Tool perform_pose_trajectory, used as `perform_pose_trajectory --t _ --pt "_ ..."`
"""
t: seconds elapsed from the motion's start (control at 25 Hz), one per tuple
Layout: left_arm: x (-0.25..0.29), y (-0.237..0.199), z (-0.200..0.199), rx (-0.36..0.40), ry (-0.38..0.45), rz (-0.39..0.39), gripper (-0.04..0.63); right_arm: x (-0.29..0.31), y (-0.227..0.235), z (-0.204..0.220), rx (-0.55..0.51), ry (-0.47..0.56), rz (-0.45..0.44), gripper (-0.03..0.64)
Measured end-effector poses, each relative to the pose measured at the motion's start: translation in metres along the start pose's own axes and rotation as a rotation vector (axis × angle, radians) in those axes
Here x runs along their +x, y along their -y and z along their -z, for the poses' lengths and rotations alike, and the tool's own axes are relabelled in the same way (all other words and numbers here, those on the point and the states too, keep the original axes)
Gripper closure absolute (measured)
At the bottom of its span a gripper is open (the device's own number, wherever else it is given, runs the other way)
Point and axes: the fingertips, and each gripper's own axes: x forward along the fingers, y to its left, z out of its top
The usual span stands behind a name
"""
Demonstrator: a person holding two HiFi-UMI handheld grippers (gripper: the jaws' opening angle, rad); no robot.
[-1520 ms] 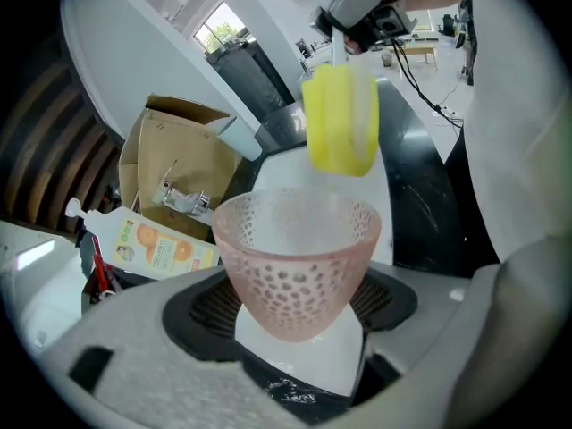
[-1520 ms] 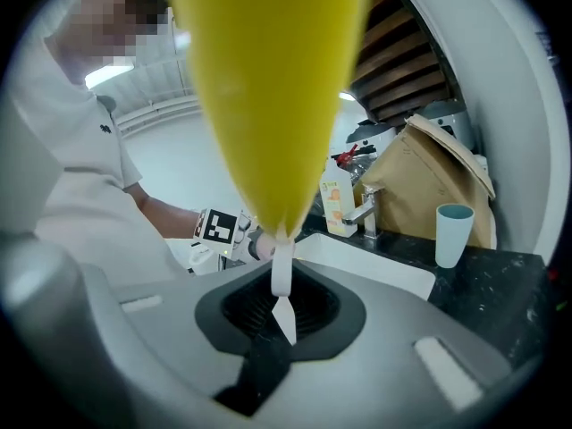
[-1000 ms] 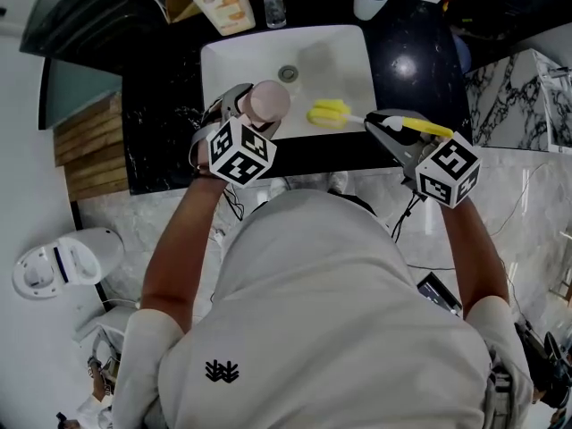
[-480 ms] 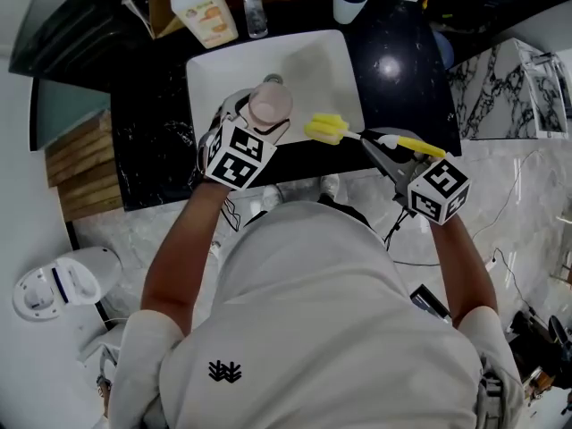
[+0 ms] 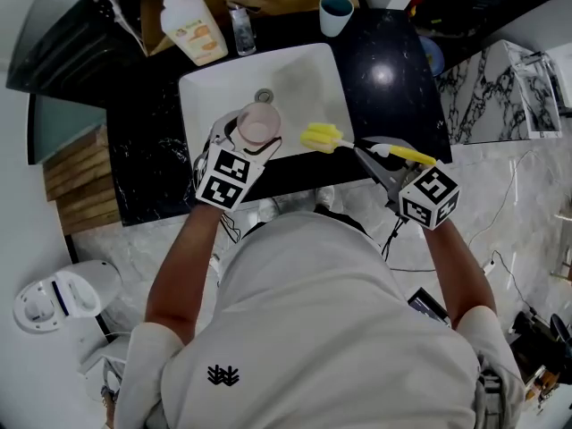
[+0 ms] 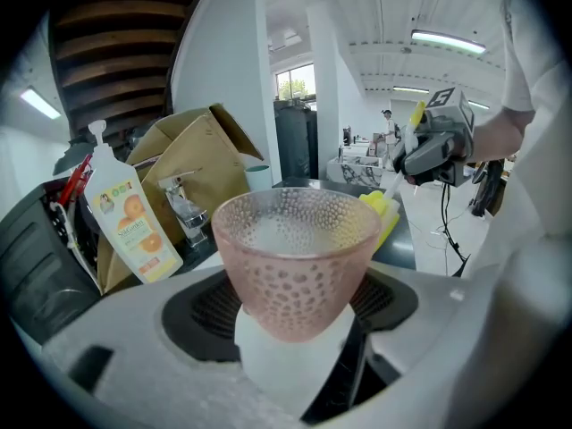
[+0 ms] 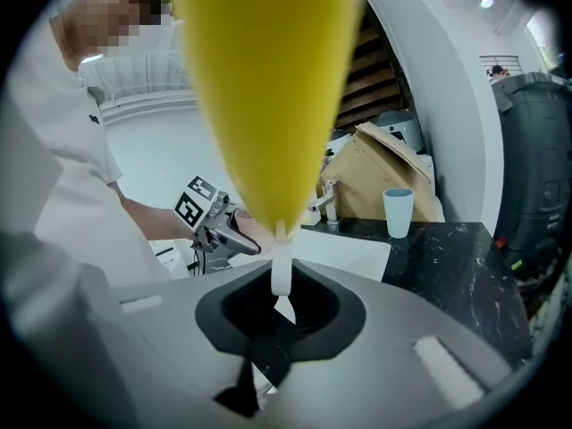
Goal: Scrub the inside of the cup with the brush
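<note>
far left at the back of the counter (image 5: 402, 79) there's a soap bottle (image 5: 192, 27) with an orange label, plus a small clear bottle (image 5: 241, 29) next to it. moving right, the left gripper (image 5: 243, 141) has its tongs spread wide and clamped around the lower part of the cup (image 5: 259, 125). it's a pink, bumpy see-through one, held upright with the mouth facing up (the left gripper view looks pretty much straight at it, and nothing's inside). the cup hangs over the front left part of the white sink (image 5: 308, 70), with the drain (image 5: 264, 96) just behind it.

right of the cup is the brush (image 5: 357, 144). its yellow spongy head sits near the cup's rim but apart from it, outside the cup, over the sink's front edge. the handle runs off to the right, white near the head and yellow at the end. the right gripper (image 5: 380, 159) has its tongs pressed nearly together, pinching that handle, with the brush pointing left toward the cup. a blue cup (image 5: 336, 14) stands at the back of the counter behind the sink's right corner, well apart from all this.
</note>
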Motion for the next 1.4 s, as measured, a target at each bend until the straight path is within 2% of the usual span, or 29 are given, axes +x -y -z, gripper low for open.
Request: perform_pose_trajectory --t 0.68,1.4 --pt "-0.02 -0.021 0.018 -0.068 0.001 -0.055 0.232 0.029 0.0 -0.01 -0.044 -0.043 -0.064 0.574" --pt "-0.036 -0.025 0.039 -0.063 0.012 -0.024 0.232 0.036 -0.02 -0.011 -0.053 -0.053 -0.017 0.574"
